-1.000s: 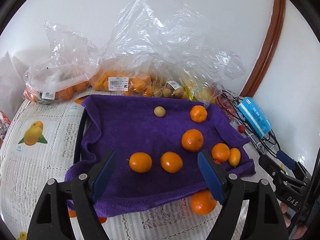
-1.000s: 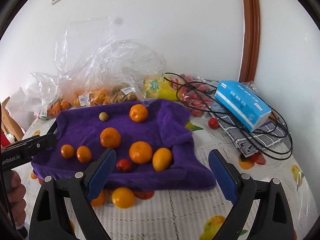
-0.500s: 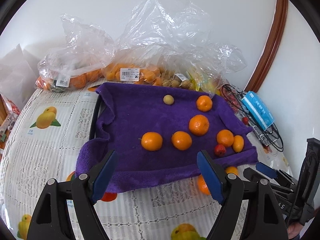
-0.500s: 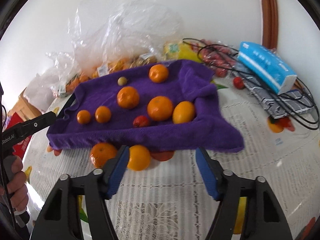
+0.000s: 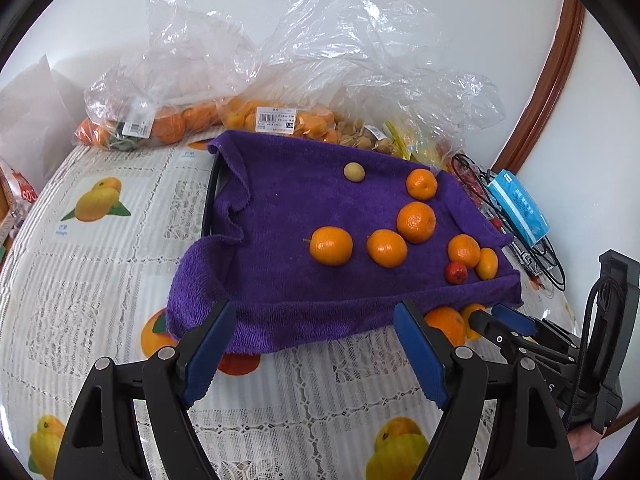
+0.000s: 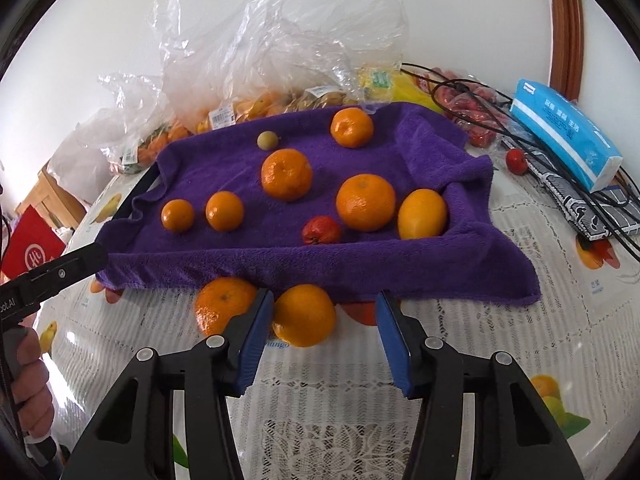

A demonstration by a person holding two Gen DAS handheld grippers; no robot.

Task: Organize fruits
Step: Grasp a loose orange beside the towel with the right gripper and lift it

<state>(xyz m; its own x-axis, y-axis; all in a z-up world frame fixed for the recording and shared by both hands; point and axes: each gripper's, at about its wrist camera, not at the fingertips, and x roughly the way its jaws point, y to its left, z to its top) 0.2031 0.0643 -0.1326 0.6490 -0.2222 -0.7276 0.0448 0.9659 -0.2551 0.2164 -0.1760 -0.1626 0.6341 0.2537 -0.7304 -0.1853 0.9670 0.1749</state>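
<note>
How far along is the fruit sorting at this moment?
Looks done: several oranges, a small red fruit and a pale round fruit lie on the purple towel. In hand: the right hand-held gripper is closing around one orange on the tablecloth, not yet gripped. The left hand-held gripper is open and empty. Left: a second orange beside it, plus the bagged fruit behind.

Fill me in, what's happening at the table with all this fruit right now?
A person holds a gripper in each hand over a purple towel draped on a tray, with oranges and small fruits on it. The right gripper is at two oranges lying loose on the tablecloth in front of the towel; its jaws are closing around the right-hand orange, left pad at its side, right pad not touching yet. The left gripper hangs open by the towel's near edge, holding nothing. Bagged fruit sits behind.
</note>
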